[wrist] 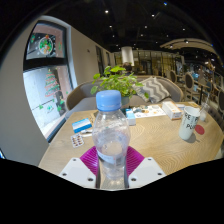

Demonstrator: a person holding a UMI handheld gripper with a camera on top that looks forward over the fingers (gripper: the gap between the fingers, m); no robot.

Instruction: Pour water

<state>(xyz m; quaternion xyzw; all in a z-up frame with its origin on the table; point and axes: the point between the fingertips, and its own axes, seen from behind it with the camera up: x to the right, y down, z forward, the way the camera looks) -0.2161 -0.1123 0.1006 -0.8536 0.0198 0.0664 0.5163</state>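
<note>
A bottle [111, 135] stands on the table [165, 140], a cup [191, 122] to its right, a plant [119, 80] behind.

The bottle [111, 140] at the lower centre of the frame looks like clear, glossy plastic with ridged walls, topped by a matt light-blue plastic cap [108, 99]. It stands between the gripper [112, 168] fingers, whose magenta pads [90, 158] look soft and matt, set in smooth white plastic. The table [160, 140] across the middle shows a pale, smooth wood finish. At the right, the cup [191, 122] looks like matt white paper with print. At the upper left, the window [46, 75] glass is glossy.
</note>
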